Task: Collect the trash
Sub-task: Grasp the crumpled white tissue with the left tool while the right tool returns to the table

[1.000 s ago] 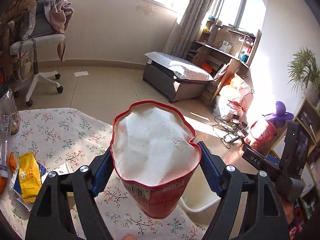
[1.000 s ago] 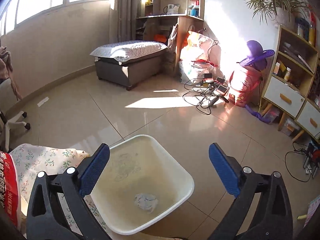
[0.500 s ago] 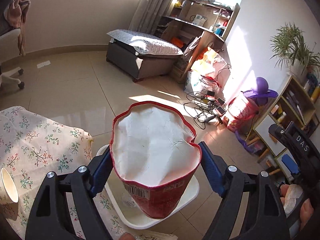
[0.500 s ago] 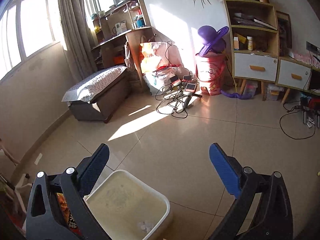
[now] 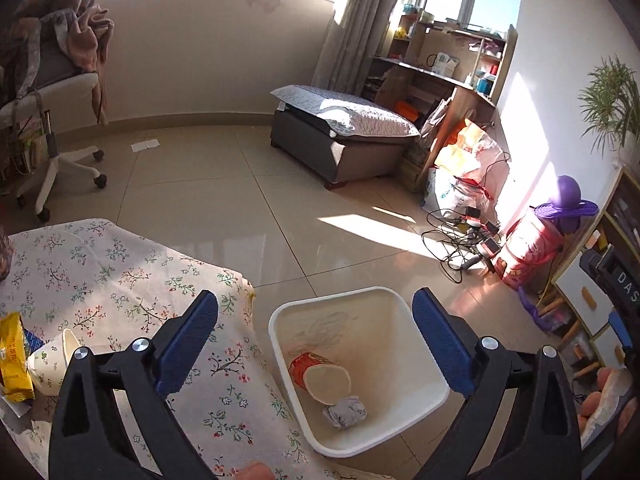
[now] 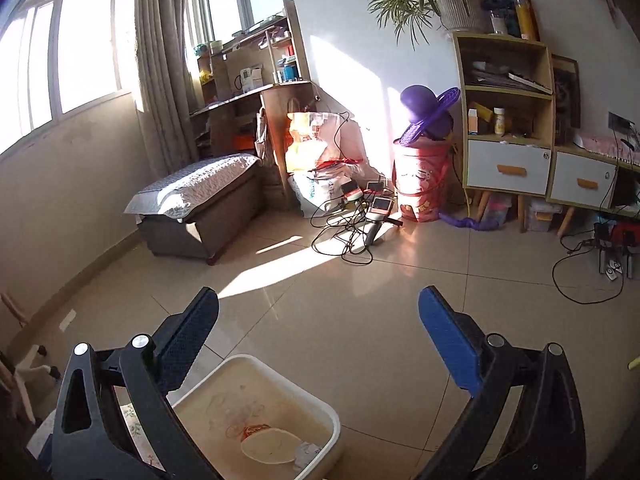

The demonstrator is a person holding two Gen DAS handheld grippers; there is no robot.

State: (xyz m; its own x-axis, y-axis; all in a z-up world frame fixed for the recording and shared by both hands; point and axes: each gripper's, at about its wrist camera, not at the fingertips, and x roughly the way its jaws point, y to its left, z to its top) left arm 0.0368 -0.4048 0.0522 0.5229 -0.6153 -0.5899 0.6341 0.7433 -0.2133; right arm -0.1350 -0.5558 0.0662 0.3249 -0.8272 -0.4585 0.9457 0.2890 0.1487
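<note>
View from both wrist cameras over the white bin (image 5: 424, 404), the landmark for all positions below. The bin stands on the tiled floor just beside the corner of the desk (image 5: 120, 276), which is draped in a floral cloth. Inside the bin, on its bottom, lies the red paper cup (image 5: 316, 372) on its side, white interior showing, with a crumpled paper ball (image 5: 345, 411) touching it on the near side; the right wrist view shows the same cup (image 6: 268, 440) in the bin (image 6: 320, 408). The left gripper (image 5: 316, 316) hangs above the bin, its jaws released and just opened wide, nothing between them. The right gripper (image 6: 318, 314) is held above the floor beyond the bin, jaws likewise spread and empty. On the desk, well to the left of the bin, lie a paper cup (image 5: 52, 364) on its side and a yellow snack packet (image 5: 14, 354) beside it.
</note>
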